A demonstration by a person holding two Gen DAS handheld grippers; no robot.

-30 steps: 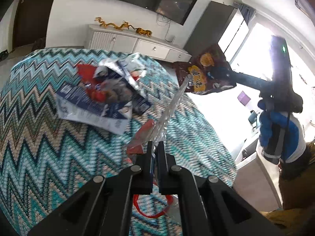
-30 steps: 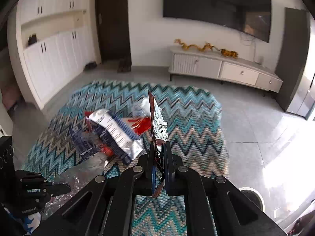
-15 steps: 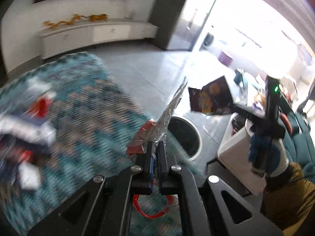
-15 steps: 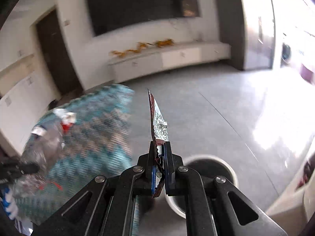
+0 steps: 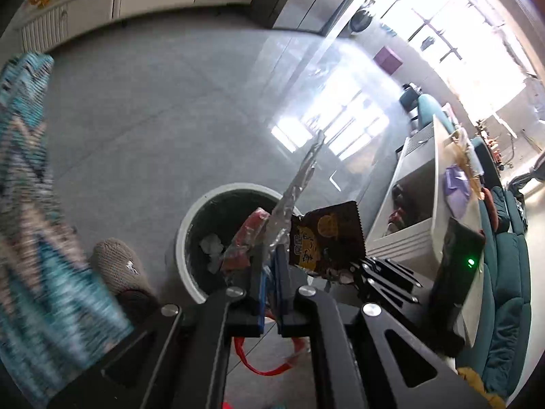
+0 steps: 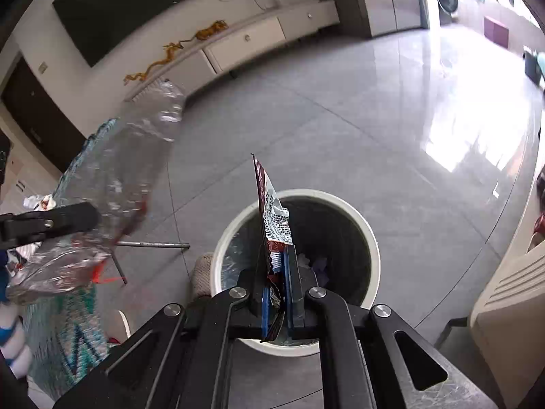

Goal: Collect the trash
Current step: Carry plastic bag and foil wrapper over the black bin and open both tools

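Trash: crinkled clear plastic wrapper (image 5: 299,184), long axis up and away, clamped in left gripper (image 5: 270,284); flat brown foil snack packet (image 6: 272,218), edge-on, upright, clamped in right gripper (image 6: 277,283). Both over round white-rimmed bin (image 6: 371,238), dark liner. Smooth grey tile floor (image 6: 340,129) open beyond; zigzag rug (image 5: 27,204) left.

white-rimmed bin (image 6: 369,235), teal zigzag rug (image 5: 24,177)

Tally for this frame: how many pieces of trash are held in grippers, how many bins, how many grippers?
Held trash: 2, clear plastic wrapper, dark snack packet
Bins: 1, white bin
Grippers: 2, left gripper, right gripper
Total: 5
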